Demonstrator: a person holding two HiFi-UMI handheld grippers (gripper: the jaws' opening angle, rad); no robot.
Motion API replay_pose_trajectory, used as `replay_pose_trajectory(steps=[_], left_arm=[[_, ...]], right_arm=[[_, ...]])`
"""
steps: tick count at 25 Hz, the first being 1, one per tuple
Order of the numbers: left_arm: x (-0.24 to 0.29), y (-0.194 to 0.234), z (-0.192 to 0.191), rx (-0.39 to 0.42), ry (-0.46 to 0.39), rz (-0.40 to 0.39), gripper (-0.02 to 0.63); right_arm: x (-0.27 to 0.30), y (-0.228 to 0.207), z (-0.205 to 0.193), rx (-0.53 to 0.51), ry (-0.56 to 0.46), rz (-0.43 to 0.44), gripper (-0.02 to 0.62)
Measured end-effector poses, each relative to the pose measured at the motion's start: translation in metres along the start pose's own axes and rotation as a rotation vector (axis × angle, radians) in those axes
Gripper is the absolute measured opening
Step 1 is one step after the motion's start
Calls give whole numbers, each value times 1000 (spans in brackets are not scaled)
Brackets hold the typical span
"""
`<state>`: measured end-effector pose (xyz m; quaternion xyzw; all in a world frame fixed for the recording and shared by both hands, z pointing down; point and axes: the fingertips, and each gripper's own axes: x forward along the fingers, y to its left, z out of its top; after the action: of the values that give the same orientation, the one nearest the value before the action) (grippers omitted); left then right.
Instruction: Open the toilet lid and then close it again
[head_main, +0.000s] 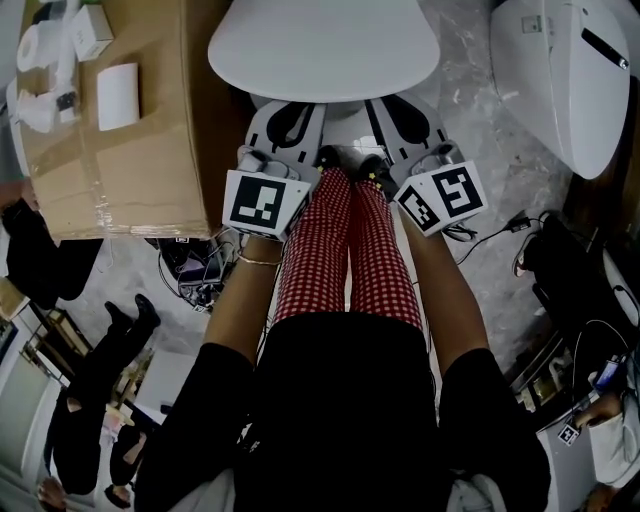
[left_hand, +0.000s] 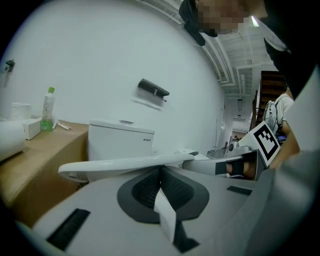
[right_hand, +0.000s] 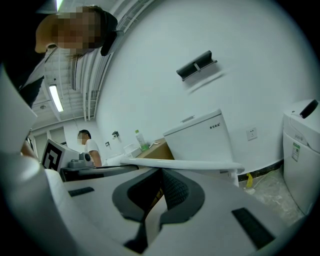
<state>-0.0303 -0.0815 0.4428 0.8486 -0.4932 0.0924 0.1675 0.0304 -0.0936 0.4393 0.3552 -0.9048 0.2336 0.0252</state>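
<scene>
Bright, even indoor light, partly from a ceiling tube lamp (right_hand: 54, 98) up and left of the right hand-held gripper (right_hand: 160, 172), casts only soft shadows, while both gripper views bulge toward black corners and blur close in, and the head view's lower half is dim.

The toilet lid (head_main: 325, 45) lies ahead, its tank (left_hand: 120, 142) behind it, with the left gripper (head_main: 288, 112) and right gripper (head_main: 400, 110) side by side beneath its front rim — a cardboard box (head_main: 150, 150) bearing a bottle (left_hand: 48, 109) to the left, an appliance (head_main: 575, 75) well off right.
</scene>
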Motion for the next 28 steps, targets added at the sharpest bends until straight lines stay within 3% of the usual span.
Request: replay_pose_trajectory(steps=[14,28], left_arm=[[-5,-3,-26,-47,-18,3,6],[-5,-7,-44,-37,-6,-21,6]], right_arm=[[-7,5,-28,1,8,22,18],[-12,6,-44,-10,10,23,18]])
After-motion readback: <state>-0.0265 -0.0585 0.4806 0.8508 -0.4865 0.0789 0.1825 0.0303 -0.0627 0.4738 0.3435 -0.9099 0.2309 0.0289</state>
